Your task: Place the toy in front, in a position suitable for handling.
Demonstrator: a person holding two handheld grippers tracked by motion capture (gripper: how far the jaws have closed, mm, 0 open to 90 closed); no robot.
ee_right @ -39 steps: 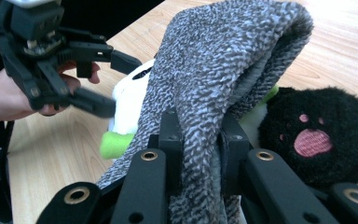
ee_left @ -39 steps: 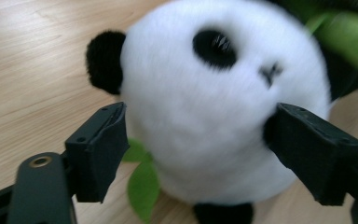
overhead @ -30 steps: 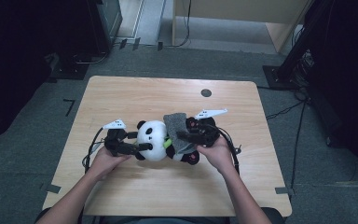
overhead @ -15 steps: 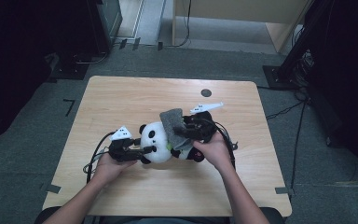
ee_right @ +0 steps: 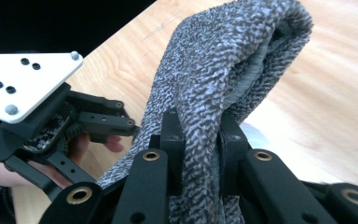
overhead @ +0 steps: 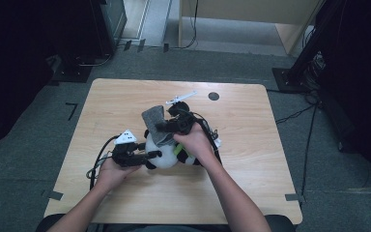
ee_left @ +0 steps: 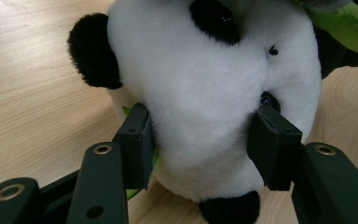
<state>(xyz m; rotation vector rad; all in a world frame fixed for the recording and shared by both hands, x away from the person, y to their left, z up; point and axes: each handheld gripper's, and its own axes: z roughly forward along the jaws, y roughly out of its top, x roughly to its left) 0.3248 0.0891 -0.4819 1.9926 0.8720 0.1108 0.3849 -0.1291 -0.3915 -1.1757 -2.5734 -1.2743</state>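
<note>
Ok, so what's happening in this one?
A person at a wooden table works on a plush panda with a claw in each hand. The left claw has just been closing, and its pads now press the panda's white head from both sides. The right claw is shut on a grey knitted cloth, held above the toy, seemingly a garment for the panda.

Left gripper (overhead: 149, 155) is held low and level, its jaws just closed in and pressed against something soft. Right gripper (overhead: 166, 126) is held higher, jaws clamped tight. Both forearms are extended from the near edge.
</note>
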